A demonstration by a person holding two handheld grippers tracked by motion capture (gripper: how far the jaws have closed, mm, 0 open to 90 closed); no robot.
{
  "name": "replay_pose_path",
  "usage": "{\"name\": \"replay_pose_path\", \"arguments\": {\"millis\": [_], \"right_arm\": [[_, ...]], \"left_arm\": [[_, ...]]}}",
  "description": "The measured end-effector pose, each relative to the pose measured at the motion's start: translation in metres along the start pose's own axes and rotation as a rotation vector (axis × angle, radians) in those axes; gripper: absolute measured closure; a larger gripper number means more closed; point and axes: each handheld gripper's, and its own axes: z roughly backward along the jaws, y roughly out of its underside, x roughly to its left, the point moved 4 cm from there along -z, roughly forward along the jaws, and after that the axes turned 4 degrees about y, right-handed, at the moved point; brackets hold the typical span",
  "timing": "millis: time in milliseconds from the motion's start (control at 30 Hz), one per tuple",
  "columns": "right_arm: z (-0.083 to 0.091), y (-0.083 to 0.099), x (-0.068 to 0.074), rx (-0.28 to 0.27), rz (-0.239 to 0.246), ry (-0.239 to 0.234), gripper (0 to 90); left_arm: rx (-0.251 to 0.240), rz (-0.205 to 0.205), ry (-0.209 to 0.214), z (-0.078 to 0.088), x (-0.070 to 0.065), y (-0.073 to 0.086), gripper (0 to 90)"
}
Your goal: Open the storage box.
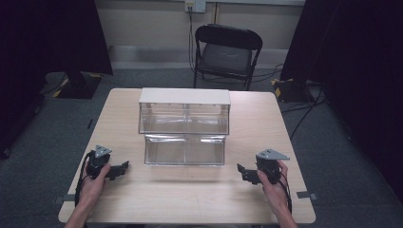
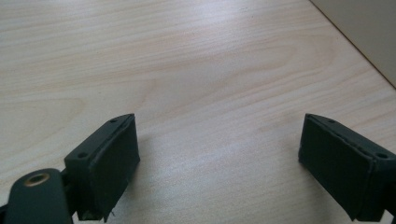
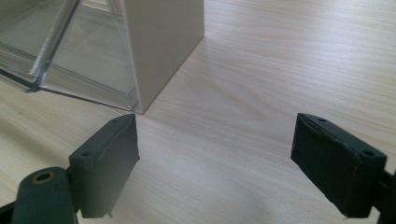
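A two-tier cabinet [image 1: 184, 126] with clear plastic drawers and a cream top stands mid-table; its lower drawer [image 1: 184, 149] juts toward me. My left gripper [image 1: 124, 167] rests on the table to the drawer's left, held in a hand, jaws wide open over bare wood [image 2: 219, 154]. To the drawer's right, my right gripper [image 1: 241, 171] also stands open with nothing between its jaws [image 3: 215, 161]. In the right gripper view, the cabinet's cream side wall [image 3: 159, 46] and a clear drawer front [image 3: 70, 56] lie just ahead and left of the jaws.
The light wooden table [image 1: 190, 199] has free surface in front of the cabinet. A black folding chair [image 1: 225, 52] stands beyond the far edge. Dark curtains hang at both sides, and cables run across the grey floor [image 1: 304, 109] at right.
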Motion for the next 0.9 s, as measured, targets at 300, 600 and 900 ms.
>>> {"name": "replay_pose_path", "arguments": {"millis": [300, 600, 900], "right_arm": [[0.003, -0.006, 0.013, -0.019, 0.022, -0.059, 14.3], [0.001, -0.009, 0.026, -0.022, 0.044, -0.102, 14.3], [-0.002, -0.016, 0.041, -0.022, 0.074, -0.122, 14.3]], "left_arm": [[0.000, 0.000, 0.000, 0.000, 0.000, 0.000, 11.6], [0.000, 0.000, 0.000, 0.000, 0.000, 0.000, 11.5], [0.001, -0.001, 0.000, 0.000, 0.000, 0.000, 11.5]]}}
